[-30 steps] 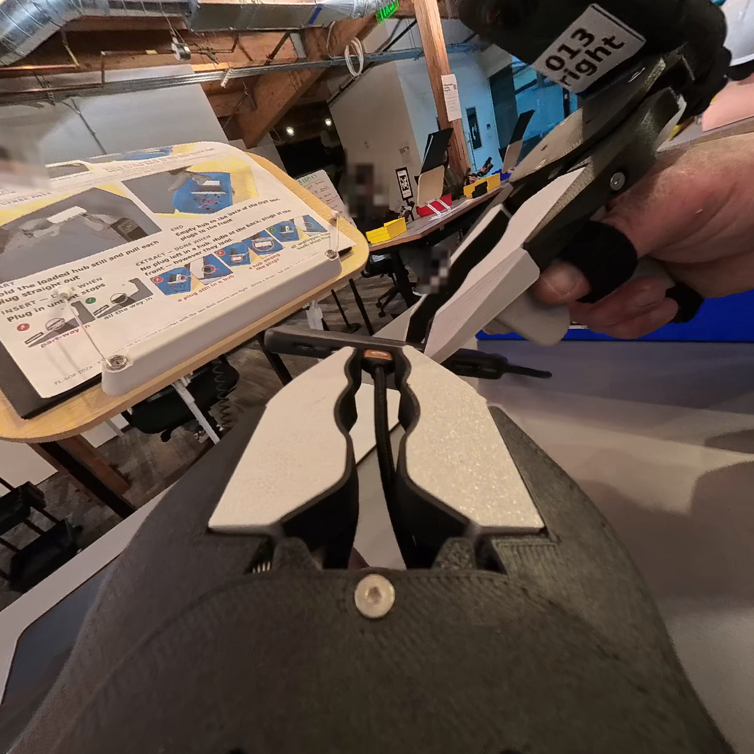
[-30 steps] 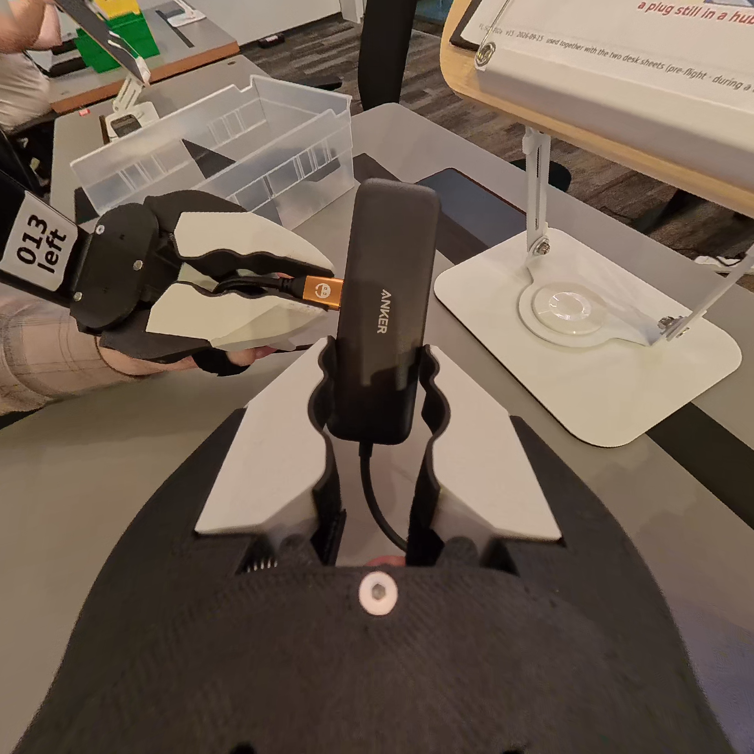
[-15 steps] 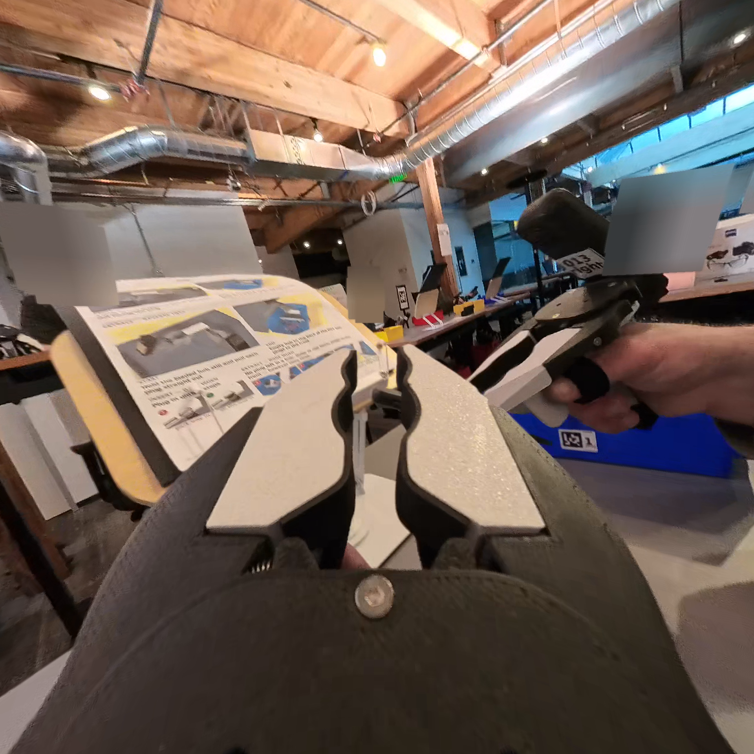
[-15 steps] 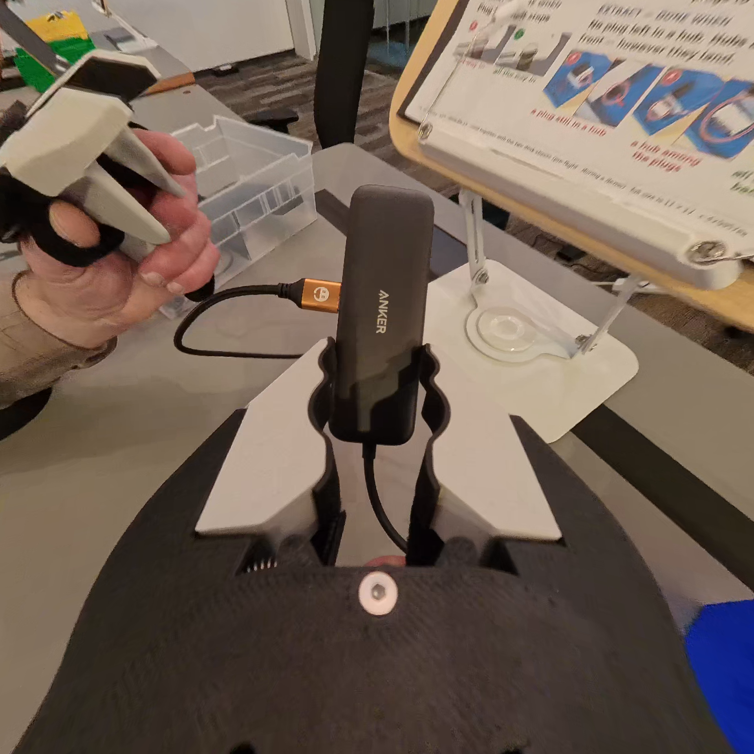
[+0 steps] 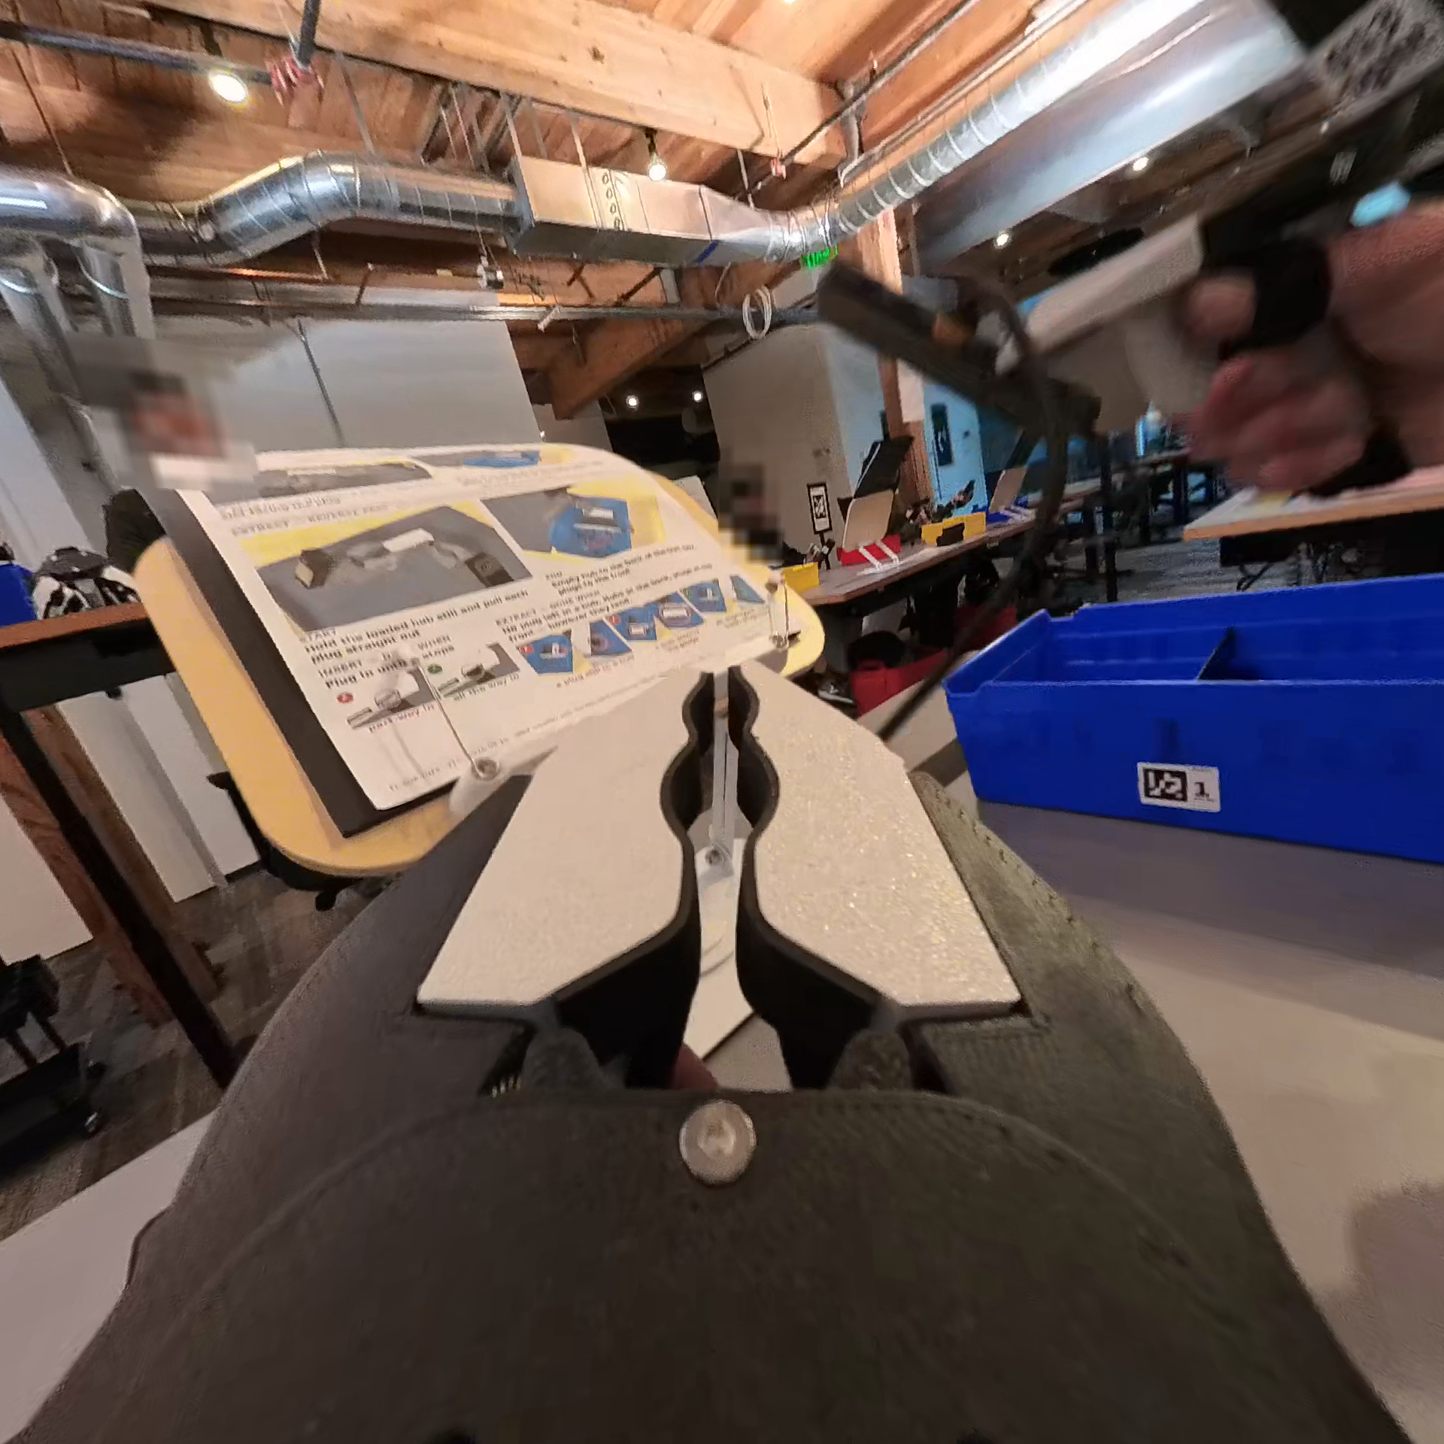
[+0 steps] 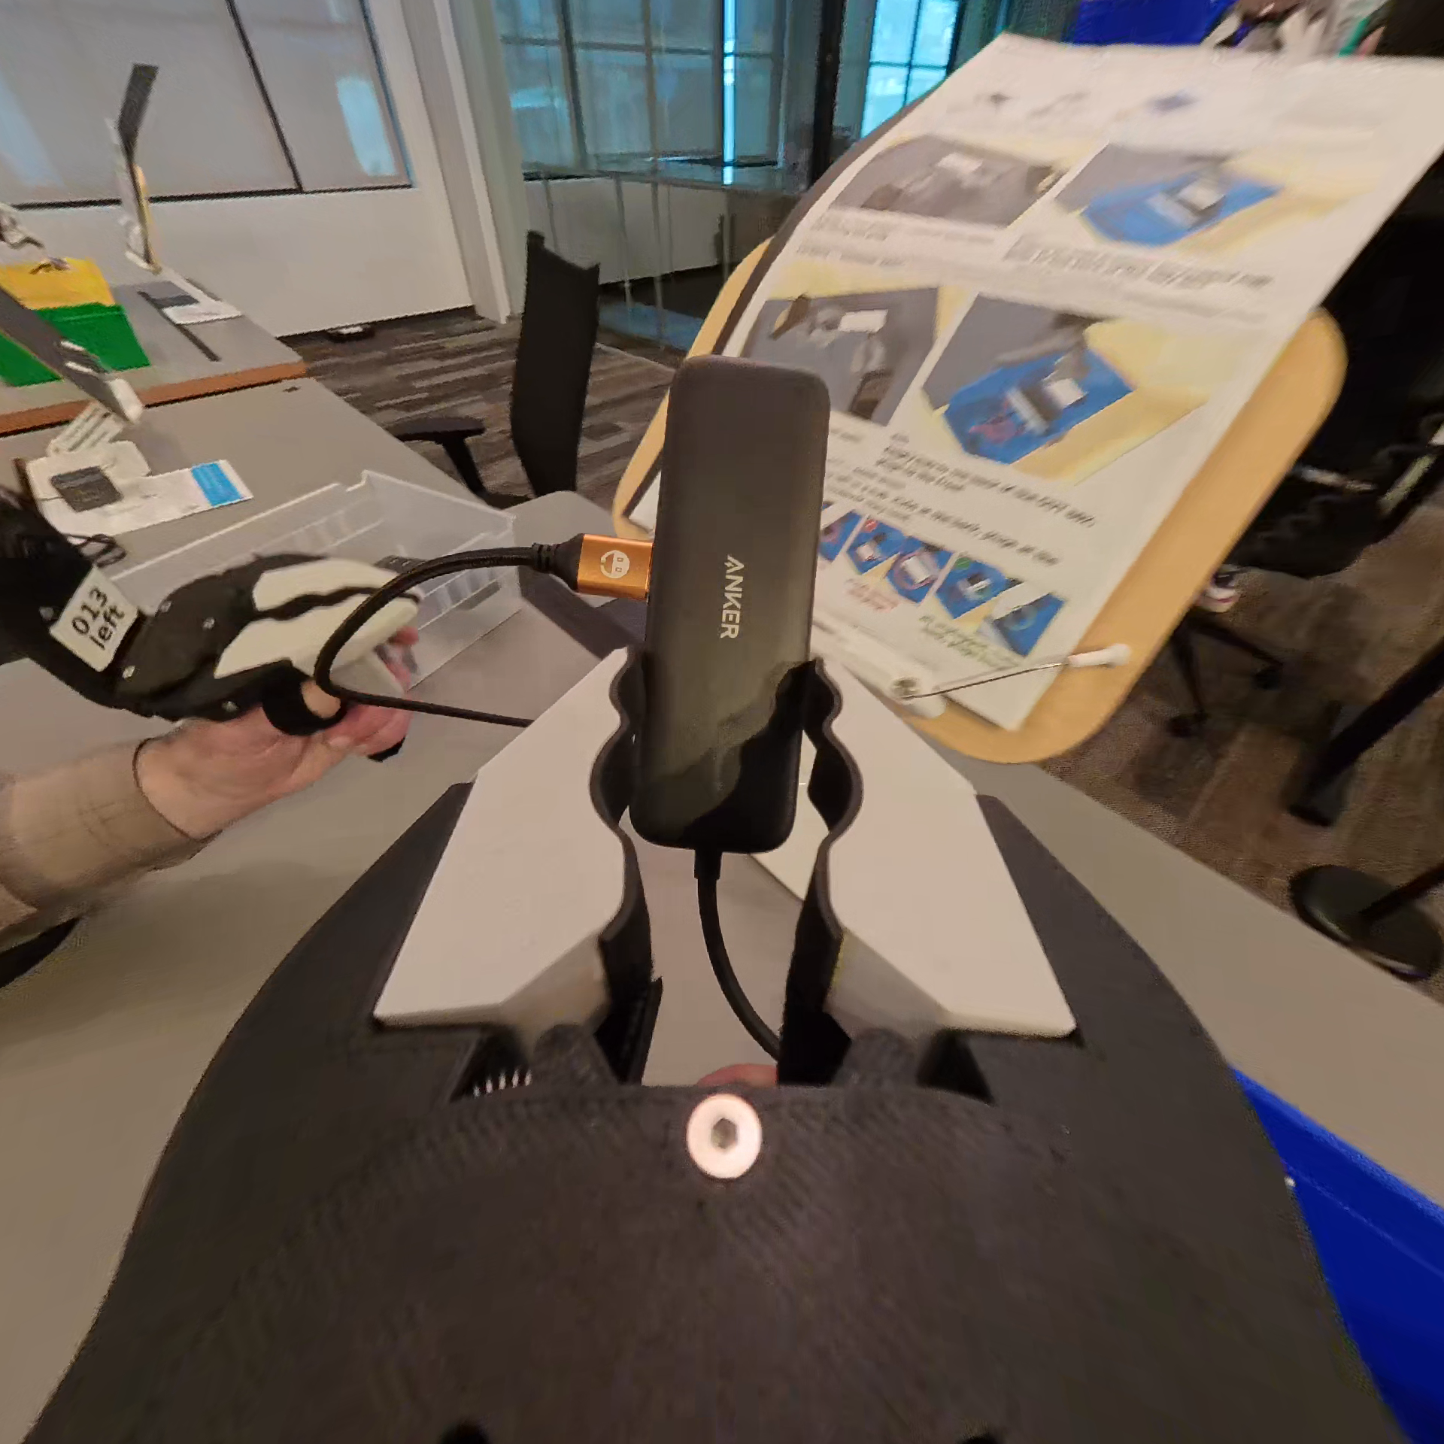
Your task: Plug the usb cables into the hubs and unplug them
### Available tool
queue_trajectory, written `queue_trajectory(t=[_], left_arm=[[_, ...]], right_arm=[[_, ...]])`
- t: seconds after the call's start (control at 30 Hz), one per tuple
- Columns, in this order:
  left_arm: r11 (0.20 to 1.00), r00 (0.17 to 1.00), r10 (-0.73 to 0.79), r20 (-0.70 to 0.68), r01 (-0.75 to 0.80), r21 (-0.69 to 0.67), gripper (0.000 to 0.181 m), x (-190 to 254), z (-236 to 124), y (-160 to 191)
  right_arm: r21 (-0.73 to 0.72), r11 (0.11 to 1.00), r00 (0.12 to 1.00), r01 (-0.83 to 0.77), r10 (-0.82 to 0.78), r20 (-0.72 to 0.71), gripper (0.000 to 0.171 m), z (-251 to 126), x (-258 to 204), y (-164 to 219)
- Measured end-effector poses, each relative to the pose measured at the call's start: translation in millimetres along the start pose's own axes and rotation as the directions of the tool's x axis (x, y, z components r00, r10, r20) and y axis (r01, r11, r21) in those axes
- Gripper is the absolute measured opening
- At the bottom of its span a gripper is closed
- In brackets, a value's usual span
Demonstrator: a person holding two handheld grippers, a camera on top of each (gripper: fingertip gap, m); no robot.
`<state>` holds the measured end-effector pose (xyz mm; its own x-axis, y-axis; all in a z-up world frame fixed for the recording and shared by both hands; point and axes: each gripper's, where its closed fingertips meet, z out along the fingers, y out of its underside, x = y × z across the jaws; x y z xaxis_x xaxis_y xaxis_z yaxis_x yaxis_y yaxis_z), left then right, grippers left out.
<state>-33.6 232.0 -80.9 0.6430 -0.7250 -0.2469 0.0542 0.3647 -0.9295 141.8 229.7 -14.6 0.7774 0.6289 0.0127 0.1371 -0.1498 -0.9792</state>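
The right gripper (image 6: 723,688) clamps the lower end of the black USB hub (image 6: 734,578), which bears white lettering, upright above the grey table (image 6: 234,898). An orange-tipped USB cable (image 6: 609,566) sits plugged in its left side. The left gripper (image 5: 723,703), nearly closed, holds nothing, apart from the blue bin (image 5: 1250,703) with its printed tag.

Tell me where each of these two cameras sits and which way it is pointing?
Left wrist view: rides on the left claw, looking along its closed, empty fingers, tilted up at the instruction board, blue bin and ceiling; the blurred right hand shows.
Right wrist view: rides on the right claw, looking forward over the grey table; it grips the black hub with an orange plug in its side.
Shared: board, hub, each other's claw.
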Motion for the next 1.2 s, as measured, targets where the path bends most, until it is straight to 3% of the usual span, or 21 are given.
queue_trajectory(t=[0.27, 0.53, 0.83, 1.2], left_arm=[[0.998, 1.0, 0.013, -0.008, -0.014, -0.058, 0.003, 4.3, 2.6, 20.6], [0.996, 1.0, 0.021, -0.019, -0.023, -0.09, 0.003, 8.7, 3.6, 30.4], [0.993, 0.999, 0.025, -0.041, -0.029, -0.116, 0.003, 14.1, 5.0, 38.1], [0.989, 0.998, 0.031, -0.063, -0.04, -0.142, 0.004, 19.0, 6.1, 46.4]], right_arm=[[0.033, 0.998, 0.968, 0.05, -0.04, -0.247, 0.039, -87.5, 89.3, -49.1], [-0.066, 0.993, 0.875, 0.102, -0.121, -0.469, 0.04, -152.4, 162.7, -38.3], [-0.237, 0.971, 0.858, 0.03, -0.146, -0.492, 0.04, -147.1, 204.5, 40.8], [-0.294, 0.955, 0.916, 0.032, -0.145, -0.373, 0.04, -104.7, 204.1, 107.6]])
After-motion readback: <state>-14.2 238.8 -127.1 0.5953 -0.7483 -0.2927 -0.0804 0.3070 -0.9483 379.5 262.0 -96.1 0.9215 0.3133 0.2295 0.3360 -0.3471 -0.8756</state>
